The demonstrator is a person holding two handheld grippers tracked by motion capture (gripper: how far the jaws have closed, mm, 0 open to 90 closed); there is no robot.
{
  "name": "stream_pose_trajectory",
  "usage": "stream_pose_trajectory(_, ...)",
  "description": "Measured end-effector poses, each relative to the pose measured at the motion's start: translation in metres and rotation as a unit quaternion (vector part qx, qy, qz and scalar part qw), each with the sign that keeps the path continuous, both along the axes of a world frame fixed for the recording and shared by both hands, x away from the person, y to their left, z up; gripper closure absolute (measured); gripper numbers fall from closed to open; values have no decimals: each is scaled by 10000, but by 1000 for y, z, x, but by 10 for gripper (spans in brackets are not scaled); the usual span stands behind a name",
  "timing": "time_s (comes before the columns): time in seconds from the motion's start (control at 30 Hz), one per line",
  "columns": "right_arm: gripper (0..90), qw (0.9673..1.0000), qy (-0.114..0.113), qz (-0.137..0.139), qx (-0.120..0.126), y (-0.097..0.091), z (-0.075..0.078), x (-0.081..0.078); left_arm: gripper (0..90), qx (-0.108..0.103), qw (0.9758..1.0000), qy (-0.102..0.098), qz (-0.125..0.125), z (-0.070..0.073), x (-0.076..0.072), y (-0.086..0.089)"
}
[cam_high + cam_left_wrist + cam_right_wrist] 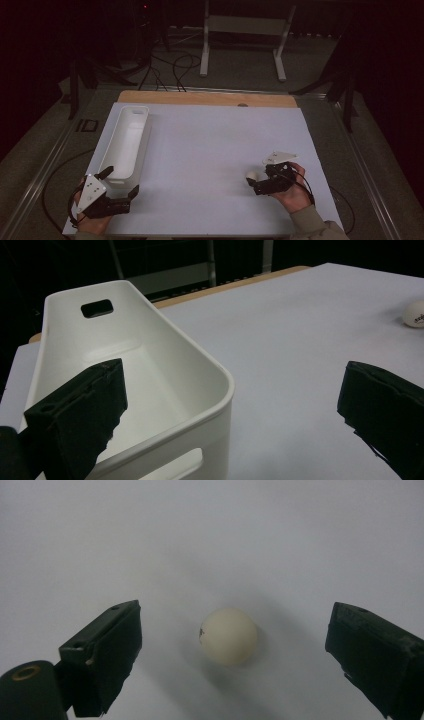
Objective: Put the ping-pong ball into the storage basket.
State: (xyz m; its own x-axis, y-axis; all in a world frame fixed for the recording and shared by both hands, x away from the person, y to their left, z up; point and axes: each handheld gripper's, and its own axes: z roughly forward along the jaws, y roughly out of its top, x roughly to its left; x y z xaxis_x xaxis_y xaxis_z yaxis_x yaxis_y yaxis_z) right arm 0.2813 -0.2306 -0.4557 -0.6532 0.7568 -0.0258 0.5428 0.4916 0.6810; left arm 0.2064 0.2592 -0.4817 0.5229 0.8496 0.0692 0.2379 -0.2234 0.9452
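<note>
1. While the high view takes in the whole white table [210, 165], the right gripper view closes in on a small ball [228, 635] lying on the bare tabletop between the spread jaws of the right gripper [232, 655], touching neither.
2. The left gripper view shows the handle cut-out and hollow inside of the long white bin [150, 370]; one jaw of the left gripper [232, 410] hangs over it, the other over the table, wide apart and gripping nothing.
3. The ball is cream-white, round and matte, like a table-tennis ball.
4. A small dark mark sits on its left side, too blurred to read.
5. In the high view the ball [251, 176] lies just left of the right gripper [256, 183], well apart from the bin [126, 142].
</note>
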Motion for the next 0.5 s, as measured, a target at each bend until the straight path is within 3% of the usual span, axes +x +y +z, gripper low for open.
stream_pose_trajectory(0.5,79,9999,96,14,-117,4,-5,4,0,18,10000,18,-7,0,0,0)
